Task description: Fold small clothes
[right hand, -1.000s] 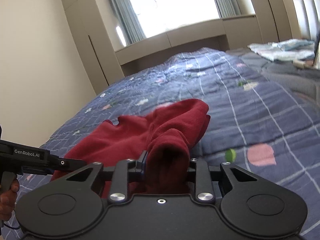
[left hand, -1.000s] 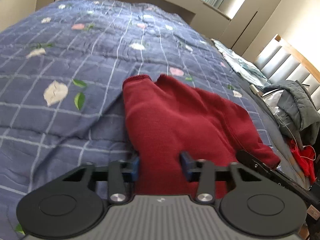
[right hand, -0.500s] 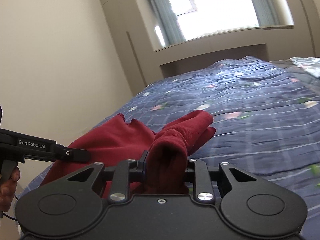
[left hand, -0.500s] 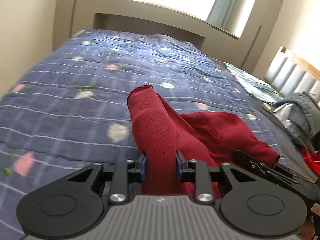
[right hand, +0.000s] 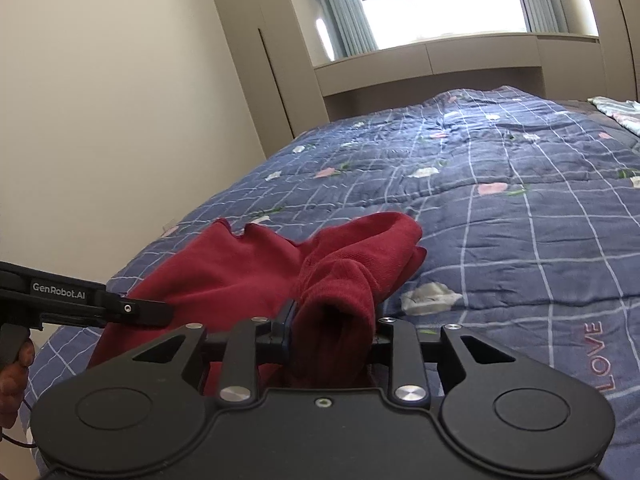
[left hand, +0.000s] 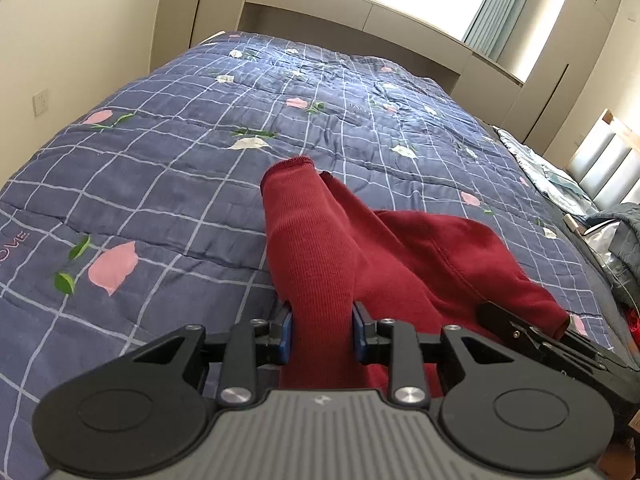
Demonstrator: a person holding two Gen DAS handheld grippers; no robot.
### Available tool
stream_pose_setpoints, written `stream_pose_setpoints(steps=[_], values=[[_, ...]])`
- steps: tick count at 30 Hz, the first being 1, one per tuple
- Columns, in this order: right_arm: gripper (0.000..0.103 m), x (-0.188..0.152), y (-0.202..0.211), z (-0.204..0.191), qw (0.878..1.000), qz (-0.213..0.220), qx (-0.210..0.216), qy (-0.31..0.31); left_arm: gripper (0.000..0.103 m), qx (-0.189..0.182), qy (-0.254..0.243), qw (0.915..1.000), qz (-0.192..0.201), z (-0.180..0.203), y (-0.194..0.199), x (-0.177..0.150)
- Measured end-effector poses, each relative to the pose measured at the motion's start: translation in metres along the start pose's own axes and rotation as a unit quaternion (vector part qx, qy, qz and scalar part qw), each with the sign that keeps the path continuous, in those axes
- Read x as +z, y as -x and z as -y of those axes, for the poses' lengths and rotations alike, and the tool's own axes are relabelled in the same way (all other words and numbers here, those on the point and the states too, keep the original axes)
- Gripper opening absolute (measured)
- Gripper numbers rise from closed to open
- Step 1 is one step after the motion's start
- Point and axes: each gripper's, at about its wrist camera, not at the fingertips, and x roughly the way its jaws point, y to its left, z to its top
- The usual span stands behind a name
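A dark red knit garment [left hand: 400,252] lies bunched at the near edge of the bed. My left gripper [left hand: 322,332] is shut on one ribbed end of it, which stretches forward from the jaws. My right gripper [right hand: 332,340] is shut on another bunched part of the same red garment [right hand: 248,268]. The right gripper's body shows at the lower right of the left wrist view [left hand: 532,340]. The left gripper's body shows at the left of the right wrist view [right hand: 80,304], held by a hand.
The bed is covered by a blue checked quilt [left hand: 200,160] with flowers. A wall [right hand: 120,100] and wardrobe stand beyond it. A headboard [left hand: 604,160], grey jacket [left hand: 624,228] and folded cloth [left hand: 540,164] are at the right.
The left gripper has closed on the garment's end. Both grippers have lifted and tilted up, pulling the red cloth up off the quilt, so more of the room shows.
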Motion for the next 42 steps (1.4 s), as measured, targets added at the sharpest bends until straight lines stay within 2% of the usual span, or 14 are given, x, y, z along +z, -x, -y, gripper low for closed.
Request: stream_pose_setpoints(steps=[5, 7, 10, 12, 18, 21, 27, 33, 36, 42], values=[[0.046, 0.003, 0.012, -0.003, 1.0, 0.009, -0.017, 0.003, 0.046, 0.012, 0.014, 0.9998, -0.009, 0.0, 0.002, 0.0], [0.058, 0.006, 0.022, -0.004, 1.0, 0.019, -0.019, 0.007, 0.054, 0.016, 0.018, 0.9997, -0.005, -0.001, 0.008, -0.001], [0.071, 0.012, 0.042, -0.012, 0.999, 0.039, -0.022, 0.017, 0.066, 0.014, 0.019, 0.9997, 0.009, 0.002, 0.024, -0.001], [0.079, 0.016, 0.06, -0.019, 0.998, 0.056, -0.023, 0.028, 0.078, 0.018, 0.014, 0.9994, 0.025, 0.007, 0.039, -0.002], [0.101, 0.024, 0.118, -0.04, 0.992, 0.109, -0.023, 0.054, 0.096, 0.029, -0.001, 0.9973, 0.067, 0.024, 0.086, -0.005], [0.102, 0.02, 0.148, -0.051, 0.989, 0.13, -0.023, 0.067, 0.102, 0.036, -0.003, 0.9951, 0.092, 0.03, 0.112, -0.013], [0.102, -0.006, 0.198, -0.066, 0.985, 0.154, -0.032, 0.066, 0.102, 0.052, -0.004, 0.9902, 0.129, 0.035, 0.158, -0.041], [0.102, -0.035, 0.238, -0.082, 0.983, 0.166, -0.03, 0.08, 0.102, 0.086, -0.016, 0.981, 0.173, 0.039, 0.195, -0.087], [0.102, -0.049, 0.254, -0.089, 0.982, 0.167, -0.035, 0.085, 0.102, 0.102, -0.028, 0.9769, 0.185, 0.044, 0.211, -0.111], [0.102, -0.079, 0.285, -0.098, 0.982, 0.162, -0.047, 0.088, 0.103, 0.103, -0.026, 0.9769, 0.185, 0.051, 0.238, -0.153]])
